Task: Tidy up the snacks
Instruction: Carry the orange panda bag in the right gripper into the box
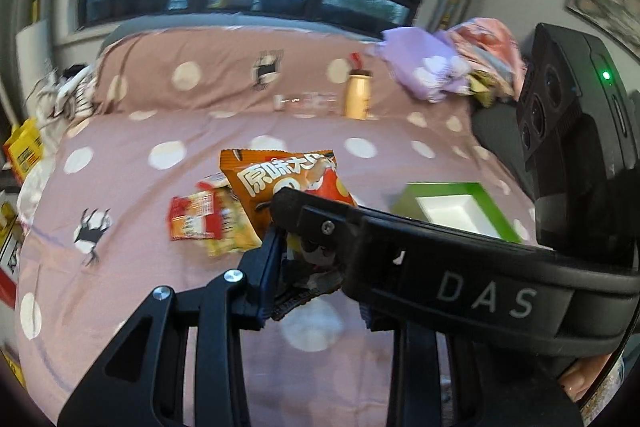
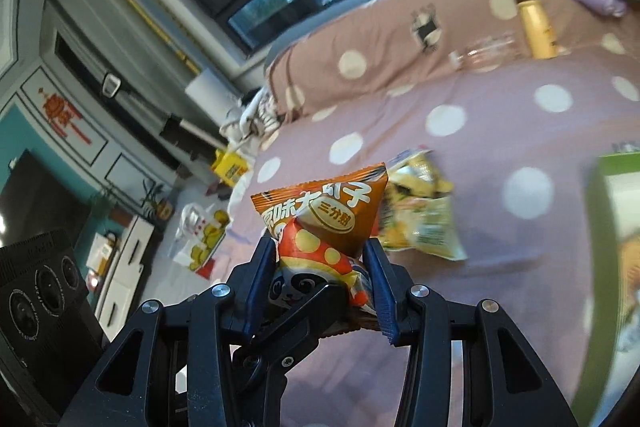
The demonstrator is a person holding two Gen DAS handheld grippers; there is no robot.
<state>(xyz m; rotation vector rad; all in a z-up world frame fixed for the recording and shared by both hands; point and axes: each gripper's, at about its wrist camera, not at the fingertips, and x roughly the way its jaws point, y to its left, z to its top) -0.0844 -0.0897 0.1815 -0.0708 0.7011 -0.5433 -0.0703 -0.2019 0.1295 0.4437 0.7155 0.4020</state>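
While both your tools clamp the orange snack packet [image 2: 326,219], left tool [image 1: 308,247] and right tool [image 2: 320,283] hold it above the bed [image 2: 500,131].

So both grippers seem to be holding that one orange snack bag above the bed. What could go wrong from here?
1. Both the left gripper and the right gripper pinch the same orange bag; pulling apart could tear it.
2. The grips sit on the crumpled lower end, so the bag might slip out.
3. The green box lies off to one side; a drop could land on the loose snack packs instead.
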